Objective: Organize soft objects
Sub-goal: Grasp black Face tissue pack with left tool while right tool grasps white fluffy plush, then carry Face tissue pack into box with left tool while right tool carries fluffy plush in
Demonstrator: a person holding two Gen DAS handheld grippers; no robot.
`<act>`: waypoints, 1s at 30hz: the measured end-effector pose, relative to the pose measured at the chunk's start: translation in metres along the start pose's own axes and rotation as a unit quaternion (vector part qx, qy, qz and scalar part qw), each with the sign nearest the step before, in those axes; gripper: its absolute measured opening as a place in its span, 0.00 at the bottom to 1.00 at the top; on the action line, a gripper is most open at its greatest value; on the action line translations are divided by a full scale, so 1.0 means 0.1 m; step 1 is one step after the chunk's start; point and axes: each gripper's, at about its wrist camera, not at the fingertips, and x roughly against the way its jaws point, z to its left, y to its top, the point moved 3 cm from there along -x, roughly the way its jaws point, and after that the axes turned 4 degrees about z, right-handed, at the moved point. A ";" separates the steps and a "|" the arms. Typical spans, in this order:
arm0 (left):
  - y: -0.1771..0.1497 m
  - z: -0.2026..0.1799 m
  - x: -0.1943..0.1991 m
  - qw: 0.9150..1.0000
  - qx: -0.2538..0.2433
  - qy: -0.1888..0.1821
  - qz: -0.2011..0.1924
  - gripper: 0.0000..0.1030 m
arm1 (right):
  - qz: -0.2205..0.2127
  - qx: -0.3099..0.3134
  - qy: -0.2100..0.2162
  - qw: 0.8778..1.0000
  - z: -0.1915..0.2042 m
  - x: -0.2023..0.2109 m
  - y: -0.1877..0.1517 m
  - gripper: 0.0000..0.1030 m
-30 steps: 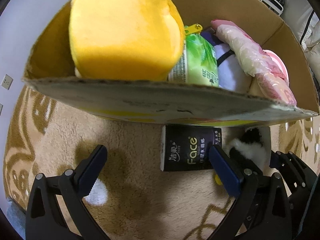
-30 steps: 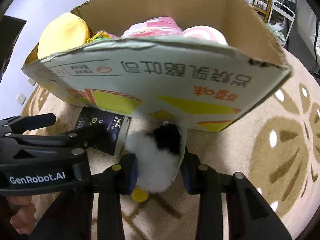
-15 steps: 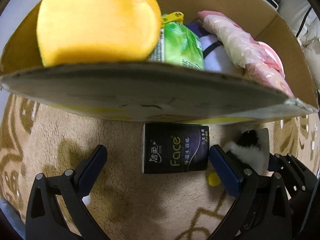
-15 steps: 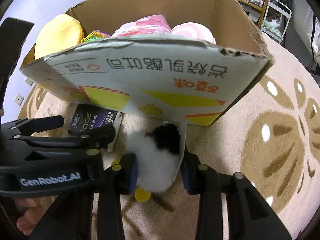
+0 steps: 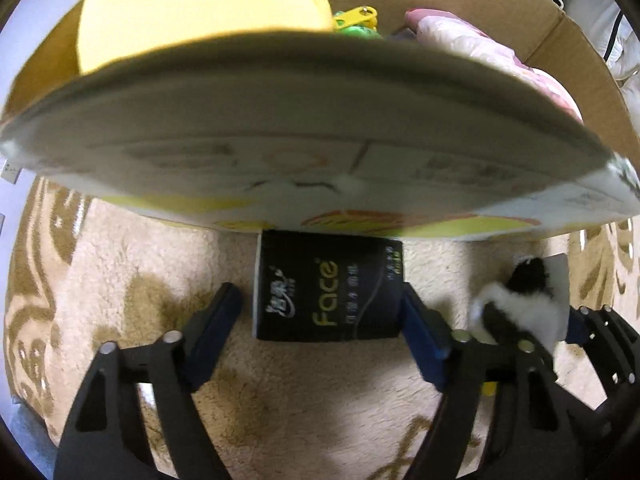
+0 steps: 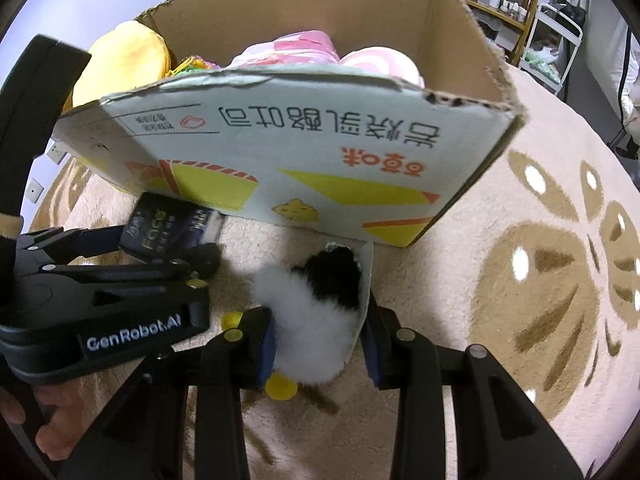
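Note:
A black "Face" tissue pack (image 5: 326, 286) lies on the beige rug against the cardboard box (image 5: 304, 152). My left gripper (image 5: 322, 312) is open, its fingers on either side of the pack; the right finger touches its edge. It also shows in the right wrist view (image 6: 168, 236). My right gripper (image 6: 318, 340) is shut on a white and black plush toy (image 6: 316, 312) with yellow feet, low over the rug in front of the box (image 6: 280, 152). The box holds a yellow plush (image 6: 124, 60), a green pack (image 5: 354, 32) and pink packs (image 6: 304, 46).
The patterned beige and brown rug (image 6: 540, 280) spreads right of the box. A shelf with bottles and a white rack (image 6: 552, 28) stand far right. A wall with sockets (image 6: 36, 190) is at the left. A hand (image 6: 48, 436) holds the left gripper.
My left gripper has dropped and moved forward so its fingers now flank the tissue pack. The right gripper has kept hold of the plush and backed slightly away from the box.

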 end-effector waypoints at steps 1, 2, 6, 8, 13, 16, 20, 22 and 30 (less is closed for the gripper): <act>-0.01 0.00 0.00 1.000 0.000 0.004 -0.002 0.64 | -0.004 -0.002 0.002 1.000 -0.01 0.01 -0.01 0.36; -0.02 -0.01 0.01 1.000 -0.001 0.006 -0.004 0.63 | -0.007 -0.004 0.003 1.000 -0.02 0.02 -0.02 0.36; -0.06 0.00 0.04 1.000 0.006 0.000 -0.009 0.62 | -0.019 -0.009 -0.002 1.000 -0.05 0.07 -0.05 0.36; -0.09 0.01 0.06 1.000 0.009 -0.001 -0.012 0.62 | -0.028 -0.014 -0.004 1.000 -0.07 0.13 -0.06 0.36; -0.20 0.03 0.19 0.999 0.015 0.013 -0.035 0.62 | -0.057 -0.022 -0.006 0.998 -0.08 0.33 -0.14 0.36; -0.27 0.02 0.35 0.998 0.016 0.028 -0.062 0.62 | -0.073 -0.025 -0.006 0.997 -0.06 0.49 -0.14 0.36; -0.40 0.01 0.59 0.994 0.016 0.045 -0.098 0.62 | -0.105 -0.019 -0.005 0.994 -0.03 0.76 -0.15 0.36; -0.45 -0.01 0.72 0.991 0.013 0.053 -0.119 0.62 | -0.122 -0.016 -0.006 0.992 -0.05 0.85 -0.10 0.36; -0.49 0.20 1.35 0.979 0.001 0.080 -0.188 0.62 | -0.171 -0.007 0.007 0.985 -0.04 1.28 0.01 0.36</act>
